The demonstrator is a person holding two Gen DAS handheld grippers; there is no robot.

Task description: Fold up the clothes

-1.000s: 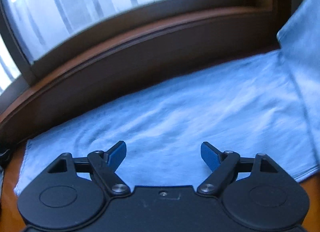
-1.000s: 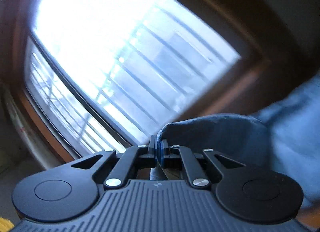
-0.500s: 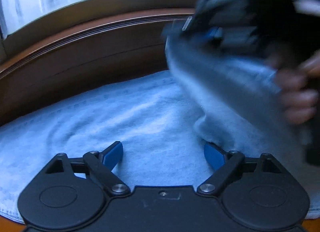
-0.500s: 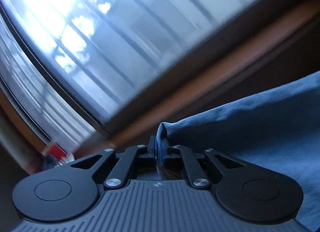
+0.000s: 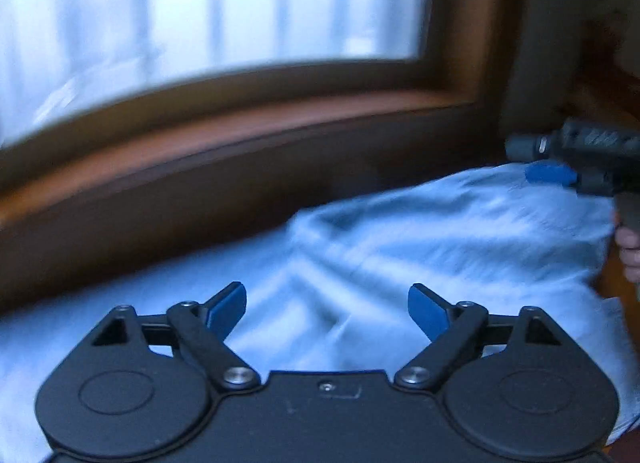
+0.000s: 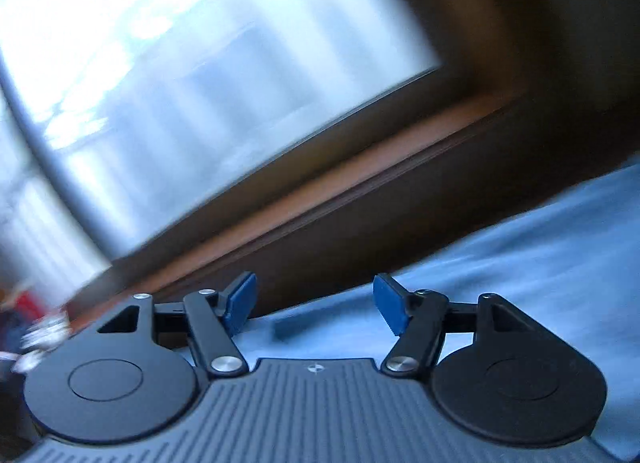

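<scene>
Item one: pale blue cotton garment (image 5: 400, 247), which I see spread on the brown wooden surface (image 5: 612, 275) below the dark-framed window (image 5: 240, 111), one side folded over in a rumpled ridge.

Item two: my left gripper (image 5: 326, 309), black with blue pads, jaws wide, nothing between them, above the cloth.

Item three: my right gripper (image 6: 314, 301), jaws just sprung apart, released, cloth lying beneath; the left view shows it at the garment's far right edge.
</scene>
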